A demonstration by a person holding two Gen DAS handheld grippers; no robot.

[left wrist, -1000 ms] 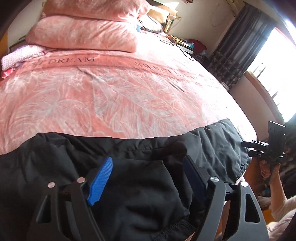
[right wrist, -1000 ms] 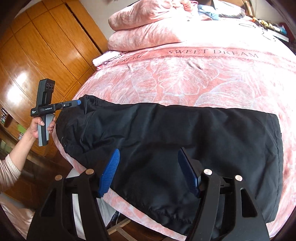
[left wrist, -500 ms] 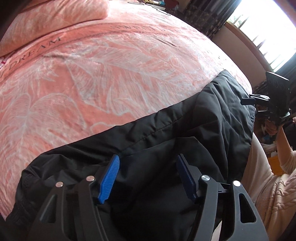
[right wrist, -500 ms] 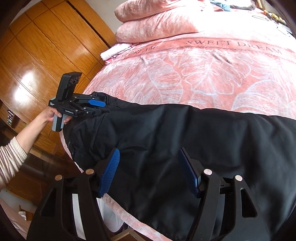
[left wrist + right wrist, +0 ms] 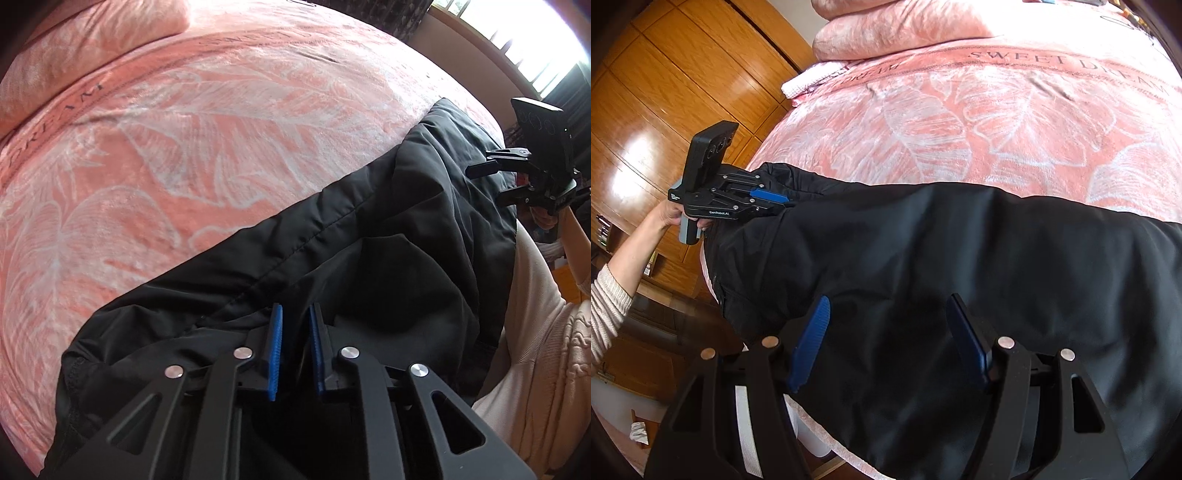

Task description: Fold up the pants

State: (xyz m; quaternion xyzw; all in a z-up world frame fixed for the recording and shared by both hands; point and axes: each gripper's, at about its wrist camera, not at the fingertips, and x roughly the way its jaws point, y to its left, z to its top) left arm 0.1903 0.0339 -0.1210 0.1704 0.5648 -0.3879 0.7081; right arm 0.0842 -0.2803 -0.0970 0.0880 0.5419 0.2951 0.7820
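Black pants [image 5: 369, 236] lie spread along the near edge of a pink bed [image 5: 184, 147]. My left gripper [image 5: 295, 317] is nearly shut, its blue pads pinching a fold of the pants at their left end; the right wrist view shows it [image 5: 775, 199] clamped on that corner. My right gripper [image 5: 886, 325] is open, its blue fingers spread above the middle of the pants [image 5: 960, 258]. The left wrist view shows it [image 5: 491, 181] open at the pants' far right edge.
Pink pillows [image 5: 897, 26] and a folded white-pink towel [image 5: 809, 79] lie at the bed's head. A wooden wardrobe [image 5: 665, 92] stands left of the bed. A bright window with dark curtains [image 5: 517, 37] is on the right.
My left gripper moved in onto the pants' left end and closed from wide open to pinching the fabric. My right gripper dropped closer to the pants and stayed open.
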